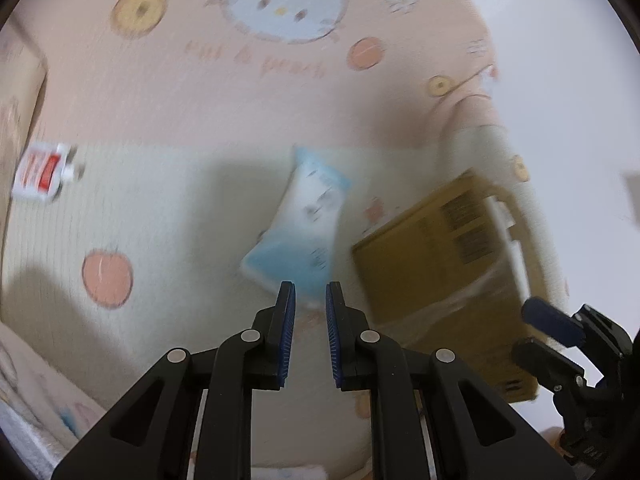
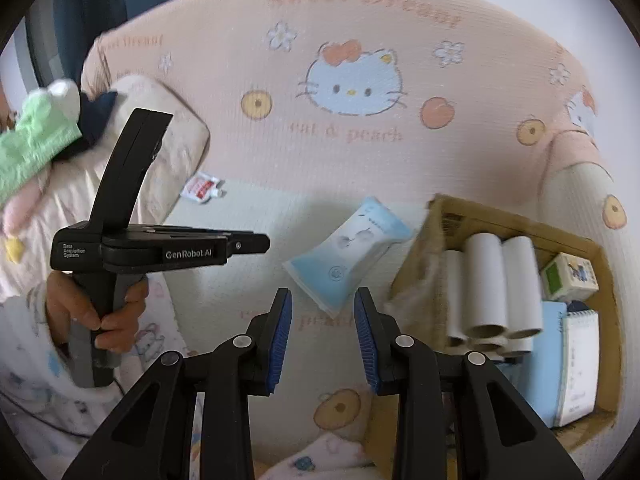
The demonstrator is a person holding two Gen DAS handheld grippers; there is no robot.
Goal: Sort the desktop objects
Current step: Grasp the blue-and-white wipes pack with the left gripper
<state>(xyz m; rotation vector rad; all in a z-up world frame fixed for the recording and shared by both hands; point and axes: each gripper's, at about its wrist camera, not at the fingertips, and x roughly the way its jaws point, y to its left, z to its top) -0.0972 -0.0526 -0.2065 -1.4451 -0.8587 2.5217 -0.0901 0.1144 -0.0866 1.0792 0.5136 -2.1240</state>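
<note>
A blue and white tissue pack point(image 1: 304, 216) point(image 2: 352, 252) lies on the pale sheet. My left gripper point(image 1: 311, 292) hovers just short of its near corner, jaws a narrow gap apart with nothing between the pads. From the right wrist view the left gripper point(image 2: 262, 243) shows side-on, left of the pack and apart from it, with a hand point(image 2: 100, 316) on its handle. My right gripper point(image 2: 323, 300) stands open just before the pack, empty. Part of the right gripper point(image 1: 524, 328) shows at the lower right of the left view.
A cardboard box point(image 1: 440, 256) point(image 2: 516, 220) to the right holds paper rolls point(image 2: 484, 280), a small carton point(image 2: 568, 276) and notebooks point(image 2: 576, 360). A red and white sachet point(image 1: 40, 172) point(image 2: 202, 188) lies far left. A green plush point(image 2: 36, 136) rests on bedding.
</note>
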